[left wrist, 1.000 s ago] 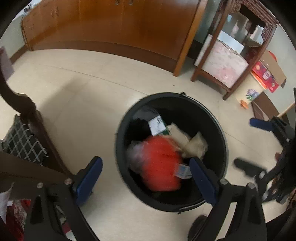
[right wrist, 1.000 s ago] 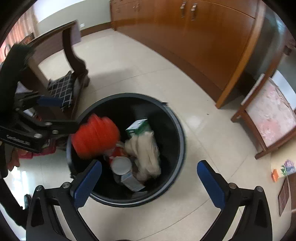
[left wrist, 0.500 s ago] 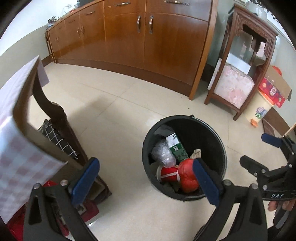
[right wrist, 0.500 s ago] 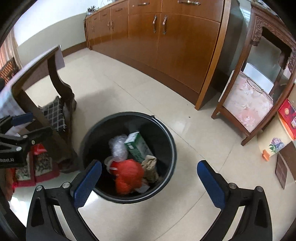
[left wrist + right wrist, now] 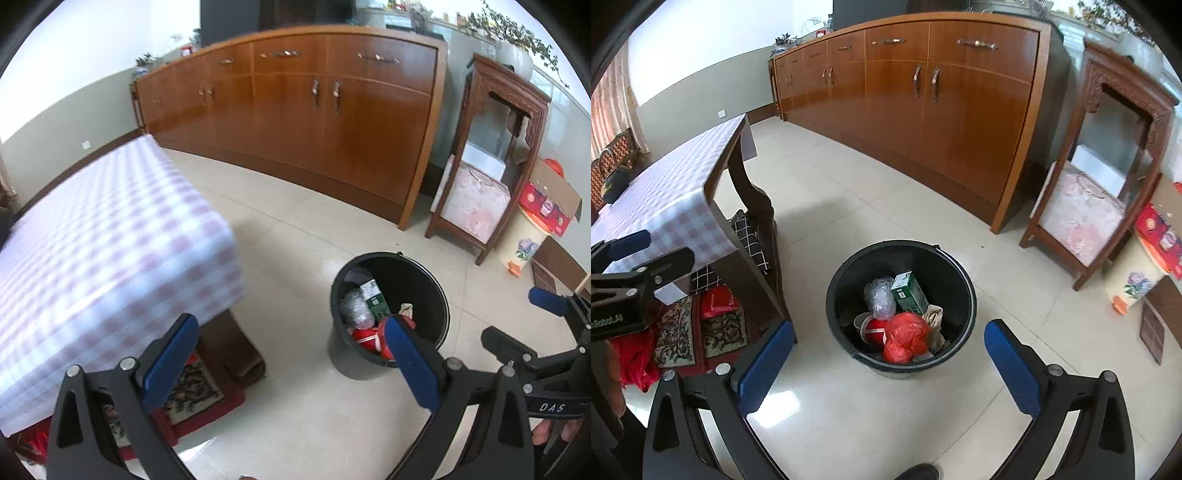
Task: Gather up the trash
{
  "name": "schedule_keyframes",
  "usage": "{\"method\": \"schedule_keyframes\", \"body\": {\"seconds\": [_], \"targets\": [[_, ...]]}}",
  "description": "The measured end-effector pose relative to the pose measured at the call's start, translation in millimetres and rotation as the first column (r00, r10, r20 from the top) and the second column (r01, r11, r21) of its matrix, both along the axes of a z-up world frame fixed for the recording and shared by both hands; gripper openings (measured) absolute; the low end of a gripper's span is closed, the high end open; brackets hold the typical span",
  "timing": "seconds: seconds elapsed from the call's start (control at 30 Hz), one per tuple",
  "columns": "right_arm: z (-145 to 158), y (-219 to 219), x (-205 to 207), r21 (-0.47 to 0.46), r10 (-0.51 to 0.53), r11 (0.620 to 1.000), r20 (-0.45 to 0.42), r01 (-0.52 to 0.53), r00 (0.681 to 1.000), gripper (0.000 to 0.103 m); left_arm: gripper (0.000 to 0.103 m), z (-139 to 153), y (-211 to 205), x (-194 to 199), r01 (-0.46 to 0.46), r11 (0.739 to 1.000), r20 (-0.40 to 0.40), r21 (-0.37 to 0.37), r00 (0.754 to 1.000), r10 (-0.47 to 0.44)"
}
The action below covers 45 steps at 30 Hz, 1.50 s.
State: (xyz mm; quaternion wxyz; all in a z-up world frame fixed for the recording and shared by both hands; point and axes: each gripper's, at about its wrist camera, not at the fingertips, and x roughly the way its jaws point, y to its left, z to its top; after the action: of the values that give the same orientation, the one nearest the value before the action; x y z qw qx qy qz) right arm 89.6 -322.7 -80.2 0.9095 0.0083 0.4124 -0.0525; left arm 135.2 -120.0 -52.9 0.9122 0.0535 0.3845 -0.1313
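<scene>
Black bucket (image 5: 391,310) sits lower right in the left view, left tool (image 5: 291,354) spread apart and empty. Right view: trash (image 5: 905,332) lies inside, frame centre, right tool (image 5: 890,358) apart too; the checked tabletop (image 5: 665,192) looks cleared.

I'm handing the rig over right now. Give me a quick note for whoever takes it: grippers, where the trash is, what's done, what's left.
Left gripper: open, empty, held above the floor near the table.
Right gripper: open, empty, aimed at the bin.
Black bin stands on the tile floor between the table and the sideboard.
In the bin: red plastic bag, green carton, clear crumpled plastic, red-and-white cup, brown paper.
Done: those pieces are binned.
Left: no loose trash shows on the visible floor or tabletop; check areas out of view.
</scene>
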Motion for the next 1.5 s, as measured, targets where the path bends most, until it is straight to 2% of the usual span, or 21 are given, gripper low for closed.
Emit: {"method": "schedule_keyframes", "body": {"seconds": [0.13, 0.27, 0.53, 0.77, 0.9, 1.2, 1.5], "targets": [[27.2, 18.4, -21.2, -0.040, -0.023, 0.999, 0.014, 0.024, 1.000, 0.103, 0.101, 20.6, 14.2, -29.0, -0.035, 0.999, 0.041, 0.020, 0.999, 0.034], [50.0, 41.4, -47.5, -0.082, -0.029, 0.996, 0.037, 0.032, 0.999, 0.103, 0.101, 39.6, 30.5, -56.3, -0.064, 0.998, 0.060, -0.026, 0.996, 0.066], [91.8, 71.8, -96.7, -0.110, -0.041, 0.992, 0.177, 0.061, 0.983, 0.103, 0.103, 69.3, 47.6, -103.4, -0.087, 0.996, 0.139, -0.016, 0.986, 0.089], [131.6, 80.6, -107.1, -0.138, -0.052, 0.986, 0.276, 0.093, 0.960, 0.103, 0.103, 100.9, 63.6, -125.1, -0.117, 0.990, 0.212, -0.083, 0.968, 0.133], [134.1, 84.5, -109.5, -0.110, -0.069, 0.988, 0.282, 0.104, 0.957, 0.103, 0.103, 105.7, 68.5, -129.4, -0.121, 0.990, 0.241, -0.075, 0.961, 0.135], [125.6, 91.3, -110.7, -0.111, -0.066, 0.989, 0.247, 0.095, 0.967, 0.103, 0.103, 94.9, 70.6, -128.8, -0.121, 0.990, 0.209, -0.070, 0.969, 0.133], [126.9, 85.7, -112.8, -0.109, -0.077, 0.988, 0.251, 0.107, 0.965, 0.103, 0.103, 92.3, 63.6, -127.5, -0.106, 0.992, 0.192, -0.066, 0.974, 0.117]]}}
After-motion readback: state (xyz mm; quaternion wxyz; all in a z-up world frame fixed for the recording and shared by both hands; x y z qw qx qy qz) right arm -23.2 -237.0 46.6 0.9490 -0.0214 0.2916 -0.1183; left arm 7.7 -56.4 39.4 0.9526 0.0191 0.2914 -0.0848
